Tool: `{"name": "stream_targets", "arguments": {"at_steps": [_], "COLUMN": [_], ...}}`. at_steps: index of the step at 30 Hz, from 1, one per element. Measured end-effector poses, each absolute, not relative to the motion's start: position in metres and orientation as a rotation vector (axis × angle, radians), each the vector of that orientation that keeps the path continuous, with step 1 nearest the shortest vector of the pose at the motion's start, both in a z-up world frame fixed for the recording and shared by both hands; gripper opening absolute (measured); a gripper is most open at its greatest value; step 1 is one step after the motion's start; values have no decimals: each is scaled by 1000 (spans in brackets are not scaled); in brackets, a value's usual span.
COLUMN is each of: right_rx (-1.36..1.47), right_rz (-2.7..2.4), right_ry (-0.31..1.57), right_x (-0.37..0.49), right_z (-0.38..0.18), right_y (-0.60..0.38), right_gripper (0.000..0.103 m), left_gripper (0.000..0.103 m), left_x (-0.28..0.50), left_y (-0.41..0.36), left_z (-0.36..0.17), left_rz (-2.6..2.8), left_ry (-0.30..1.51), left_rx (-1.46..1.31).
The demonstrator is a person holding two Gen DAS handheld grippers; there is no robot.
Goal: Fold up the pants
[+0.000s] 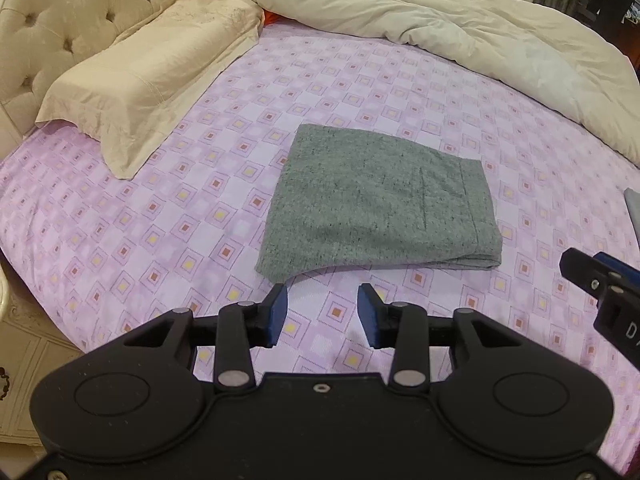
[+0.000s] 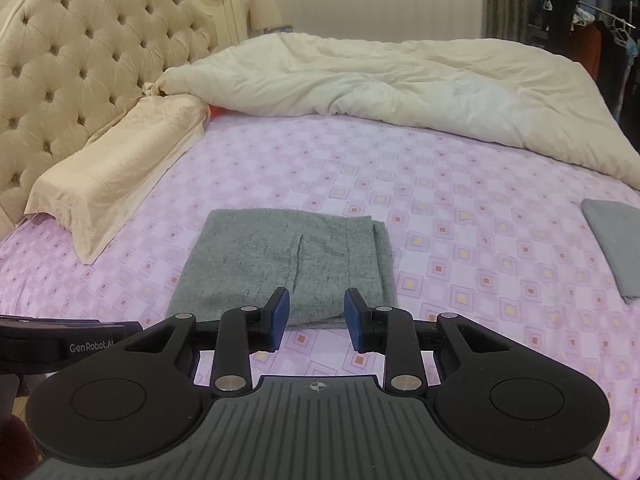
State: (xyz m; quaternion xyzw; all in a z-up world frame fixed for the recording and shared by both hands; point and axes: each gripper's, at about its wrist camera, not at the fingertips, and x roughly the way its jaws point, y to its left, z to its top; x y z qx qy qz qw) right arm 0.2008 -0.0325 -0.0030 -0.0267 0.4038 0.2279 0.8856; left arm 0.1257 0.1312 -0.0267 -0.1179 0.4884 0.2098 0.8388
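Note:
The grey pants lie folded into a compact rectangle on the pink patterned bed sheet. They also show in the right wrist view. My left gripper is open and empty, just in front of the near edge of the pants. My right gripper is open and empty, at the near edge of the pants, not touching them. The right gripper also shows at the right edge of the left wrist view.
A beige pillow lies at the left by the tufted headboard. A cream duvet is bunched along the far side. Another folded grey cloth lies at the right. A clothes rack stands beyond the bed.

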Motion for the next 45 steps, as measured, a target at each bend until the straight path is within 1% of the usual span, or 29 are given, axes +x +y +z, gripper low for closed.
{"name": "stream_targets", "arguments": {"at_steps": [45], "right_rx": [-20], "right_rz": [526], "right_ry": [847], "right_x": [199], "right_z": [-1], "right_y": [-44], "right_gripper": [29], "left_gripper": [49], "left_x": [120], "left_y": [109], "left_z": [-24], "left_rz": [458], "left_ry": [1040], "left_rx": [-242]}}
